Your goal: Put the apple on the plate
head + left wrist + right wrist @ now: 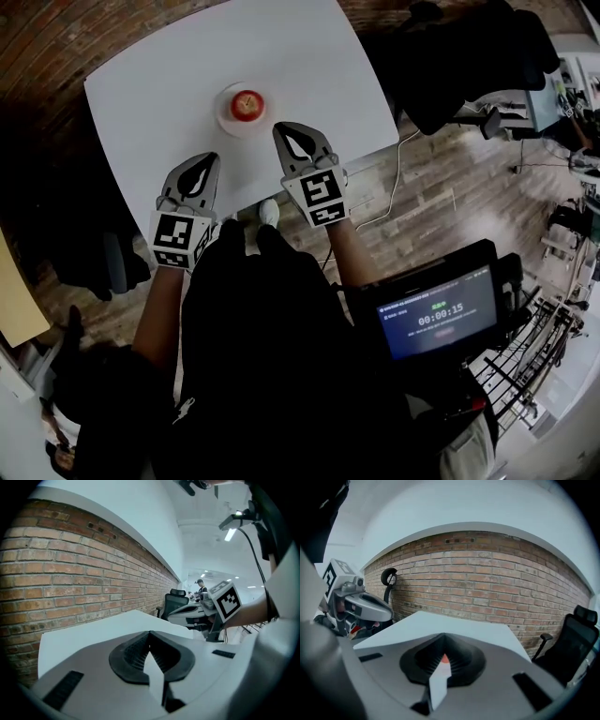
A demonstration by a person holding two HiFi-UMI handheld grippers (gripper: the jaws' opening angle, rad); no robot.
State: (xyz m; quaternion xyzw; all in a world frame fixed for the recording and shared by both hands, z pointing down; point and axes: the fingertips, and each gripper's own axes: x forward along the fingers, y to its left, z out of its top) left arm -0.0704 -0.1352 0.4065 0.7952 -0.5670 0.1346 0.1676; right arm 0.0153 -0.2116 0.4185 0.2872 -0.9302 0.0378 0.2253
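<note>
Apple (247, 105): red, sits in the middle of the small white plate (225, 119), nothing touching it. The plate stands on the white table (150, 103), towards the edge nearest the person.

Right gripper (281, 129): tips point at the plate from just beside its rim, clear of it. In the right gripper view the jaws (443, 637) are closed tip to tip with nothing held. A thin red sliver shows through the gap behind the tips. It lies beyond the jaws, not in them.

Left gripper (206, 159): further back, near the table's near edge and well apart from the plate. In the left gripper view its jaws (150, 632) are likewise pressed together and empty, with bare table top ahead of them.

Both grippers are held over the table, each with a marker cube at the rear.

Surroundings: brick wall (487, 578) behind the table; black office chair (576, 639) to the right; wooden floor (441, 187); a screen (436, 314) showing a timer at the person's right side.
</note>
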